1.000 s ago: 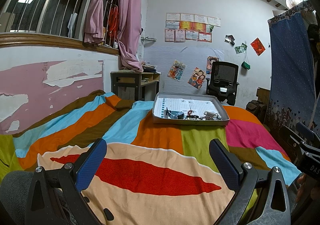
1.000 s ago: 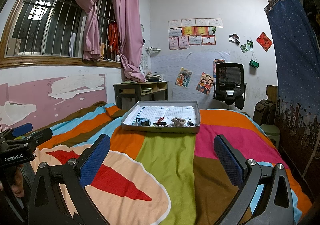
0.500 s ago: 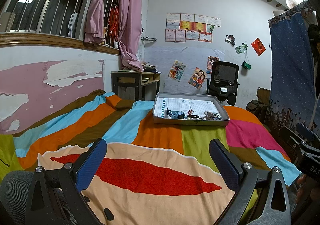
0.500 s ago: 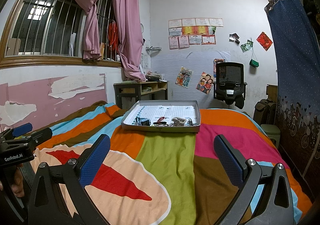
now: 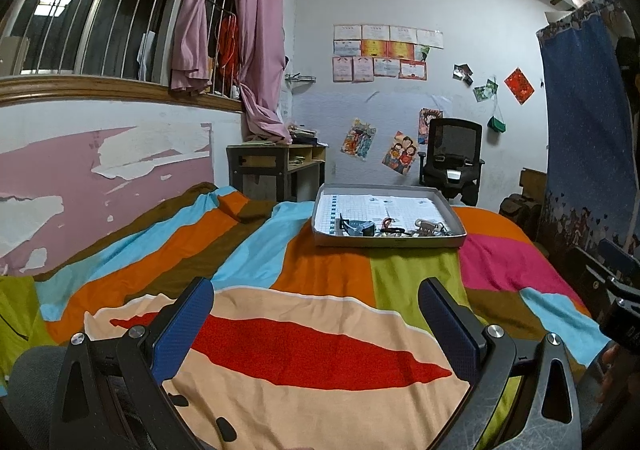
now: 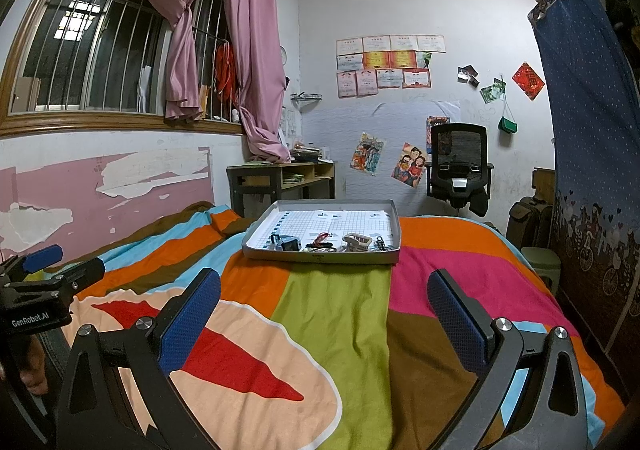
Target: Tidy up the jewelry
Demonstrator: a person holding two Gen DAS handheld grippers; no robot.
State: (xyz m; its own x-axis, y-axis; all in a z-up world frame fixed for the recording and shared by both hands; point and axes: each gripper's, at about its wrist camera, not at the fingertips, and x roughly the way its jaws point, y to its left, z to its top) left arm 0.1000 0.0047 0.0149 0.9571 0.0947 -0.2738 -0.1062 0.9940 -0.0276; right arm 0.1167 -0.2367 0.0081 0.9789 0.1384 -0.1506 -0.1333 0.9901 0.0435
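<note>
Ahead, the jewelry tray (image 6: 320, 256) lies well beyond both gaping, empty tools (image 5: 316, 314) (image 6: 324, 306).

Bed (image 6: 340, 330) under a bright patchwork cover, shallow grey tray (image 6: 320, 257) resting on its far part

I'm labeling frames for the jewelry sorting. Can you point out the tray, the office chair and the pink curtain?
tray (image 6: 320, 259), right wrist view, on its near wall.
office chair (image 6: 460, 146), right wrist view, on its mesh backrest.
pink curtain (image 5: 260, 50), left wrist view, on the hanging panel.
</note>
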